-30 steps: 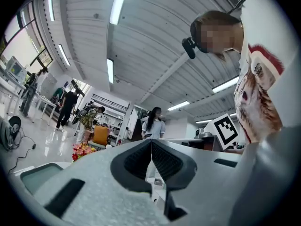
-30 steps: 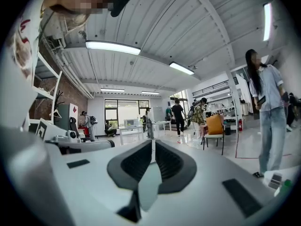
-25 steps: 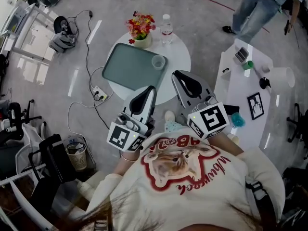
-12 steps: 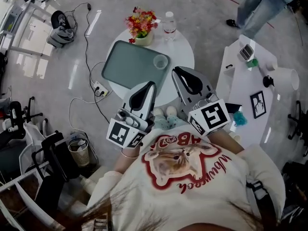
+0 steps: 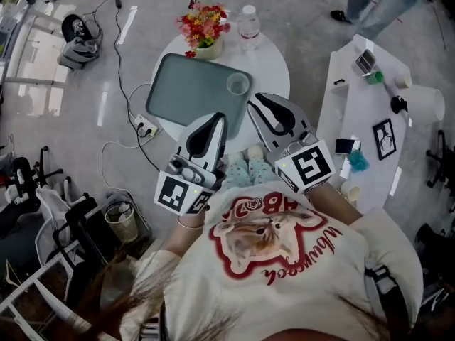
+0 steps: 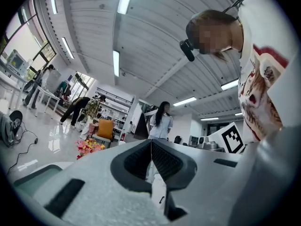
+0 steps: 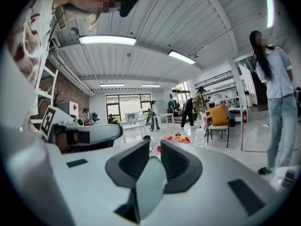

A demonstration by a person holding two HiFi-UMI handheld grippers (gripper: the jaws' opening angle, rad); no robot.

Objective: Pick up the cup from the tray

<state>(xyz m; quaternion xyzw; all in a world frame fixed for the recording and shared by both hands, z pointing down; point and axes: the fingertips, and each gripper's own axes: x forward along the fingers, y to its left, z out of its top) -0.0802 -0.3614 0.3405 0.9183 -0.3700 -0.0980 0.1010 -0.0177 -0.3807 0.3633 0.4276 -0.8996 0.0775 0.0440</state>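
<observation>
1. Cup (image 5: 237, 84): upright on the tray (image 5: 186, 99), in the tray's far right corner. Nothing touches it.
2. Tray lies on the round white counter (image 5: 274, 68) and is otherwise bare. Flowers in a vase (image 5: 204, 28) and a water bottle (image 5: 248, 23) stand at the counter's far edge, just past the tray and off it.
3. Left gripper (image 5: 215, 122): fingers closed, pads meeting at the tips, nothing between them. It's held in front of the person's chest and points toward the tray's near edge. The tip shows over the counter's near rim, apart from the cup.
4. Right gripper (image 5: 259, 104): fingers all but together, only a thin slit between the pads, nothing in it. Effectively closed and empty. In the head view its tip shows just beside the tray's near right corner, near the cup with no contact visible. It sits further forward than the left one.
5. Second white counter (image 5: 359, 112) on the right, well apart from the round one, carries a framed picture (image 5: 384, 138), a phone (image 5: 347, 145) and small items I can't identify.
6. Floor: power strip (image 5: 144, 125) with cables left of the round counter. A person in jeans (image 5: 384, 6) stands at top right.
</observation>
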